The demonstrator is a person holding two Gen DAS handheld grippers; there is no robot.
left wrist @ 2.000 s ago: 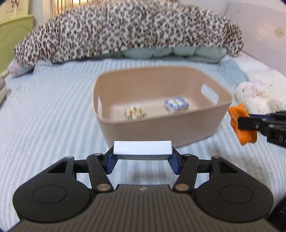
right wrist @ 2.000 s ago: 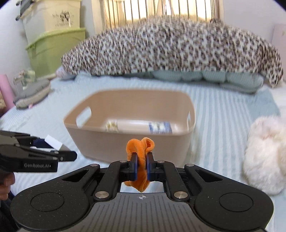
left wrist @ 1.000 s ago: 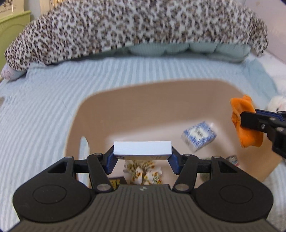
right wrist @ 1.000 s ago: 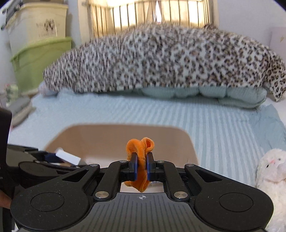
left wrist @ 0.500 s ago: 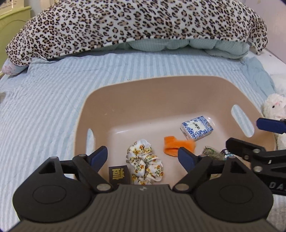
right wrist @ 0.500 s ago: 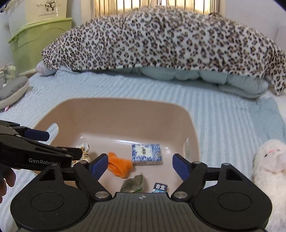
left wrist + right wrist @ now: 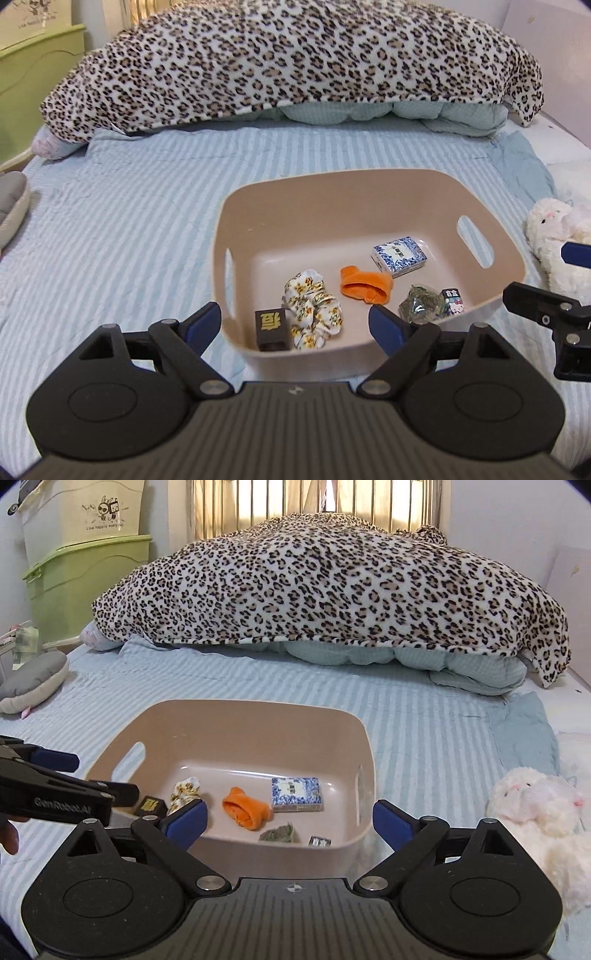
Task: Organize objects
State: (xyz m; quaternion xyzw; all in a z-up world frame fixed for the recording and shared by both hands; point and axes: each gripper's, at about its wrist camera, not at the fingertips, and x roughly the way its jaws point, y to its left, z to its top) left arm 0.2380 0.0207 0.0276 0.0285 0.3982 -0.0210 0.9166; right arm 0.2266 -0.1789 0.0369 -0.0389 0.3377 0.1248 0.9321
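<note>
Sitting on the striped pale-blue bed (image 7: 110,236) is a beige plastic tub (image 7: 369,184) with rounded corners and a slot handle in each side wall. Lying on its floor are: an orange cloth (image 7: 365,286), crumpled and folded over itself, near the middle; a blue-and-white patterned box (image 7: 399,255), flat, just right of and beyond the cloth; a white scrunchie (image 7: 314,310) printed with yellow flowers, left of the cloth; a dark box (image 7: 271,328) with a gold character, at the near left beside the scrunchie; a clear packet of green leaves (image 7: 421,305) and a small cartoon-printed item (image 7: 452,301), together by the near right wall.

The left claw (image 7: 295,326) is hovering over the tub's near edge, spread wide and gripping nothing. The right claw (image 7: 288,821) is likewise gaping wide and holding nothing, above the tub's near side.

A leopard-print blanket (image 7: 332,583) is heaping across the far end of the bed; a white plush toy (image 7: 532,801) is lying to the right of the tub.
</note>
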